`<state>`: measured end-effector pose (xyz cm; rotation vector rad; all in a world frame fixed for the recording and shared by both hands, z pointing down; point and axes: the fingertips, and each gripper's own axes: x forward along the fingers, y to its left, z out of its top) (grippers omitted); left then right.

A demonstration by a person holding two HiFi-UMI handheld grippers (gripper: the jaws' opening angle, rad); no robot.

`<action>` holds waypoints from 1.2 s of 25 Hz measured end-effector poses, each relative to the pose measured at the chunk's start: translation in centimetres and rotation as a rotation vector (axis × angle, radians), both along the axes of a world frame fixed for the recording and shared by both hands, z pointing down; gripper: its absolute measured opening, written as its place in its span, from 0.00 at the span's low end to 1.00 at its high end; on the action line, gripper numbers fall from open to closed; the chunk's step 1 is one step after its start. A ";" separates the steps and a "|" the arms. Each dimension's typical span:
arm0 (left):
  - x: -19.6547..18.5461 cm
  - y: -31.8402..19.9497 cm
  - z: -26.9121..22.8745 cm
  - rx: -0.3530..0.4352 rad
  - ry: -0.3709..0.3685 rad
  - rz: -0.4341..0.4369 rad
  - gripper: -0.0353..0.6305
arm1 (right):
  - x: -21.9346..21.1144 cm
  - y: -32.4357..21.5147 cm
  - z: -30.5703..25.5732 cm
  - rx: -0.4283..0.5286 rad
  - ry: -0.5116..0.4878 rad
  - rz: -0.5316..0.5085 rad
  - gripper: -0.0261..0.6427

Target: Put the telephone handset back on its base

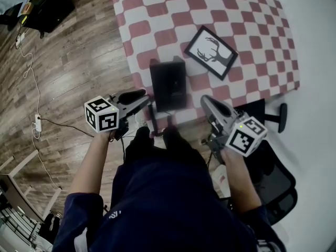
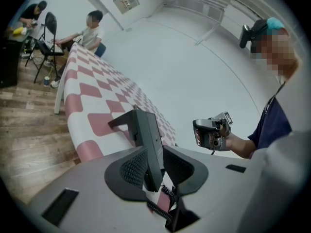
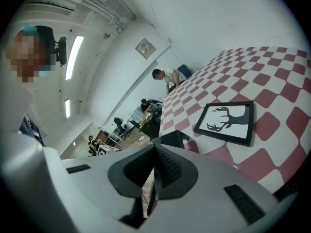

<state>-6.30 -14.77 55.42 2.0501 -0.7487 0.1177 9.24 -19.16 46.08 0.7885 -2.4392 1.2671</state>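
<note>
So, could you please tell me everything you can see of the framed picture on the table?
The framed picture has a thin black frame round a white sheet with a black antlered deer silhouette. It lies flat on the red-and-white checked cloth, askew to the checks, right of the black telephone, apart from it; only the cloth touches it.
</note>
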 end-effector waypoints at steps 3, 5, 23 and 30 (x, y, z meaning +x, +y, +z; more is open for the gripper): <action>-0.5 0.1 -3.0 0.090 -0.035 -0.024 0.16 | -0.3 0.0 -1.3 0.034 -0.018 -0.001 0.06; -0.4 0.3 -5.1 0.141 -0.044 -0.035 0.15 | -0.4 0.2 -2.1 0.053 -0.033 0.003 0.06; 1.5 3.8 -16.6 0.372 -0.101 0.020 0.10 | -2.5 4.3 -8.6 0.269 -0.091 -0.051 0.06; 1.1 5.5 -17.4 0.382 -0.119 0.029 0.10 | -2.7 6.3 -9.5 0.321 -0.070 -0.067 0.06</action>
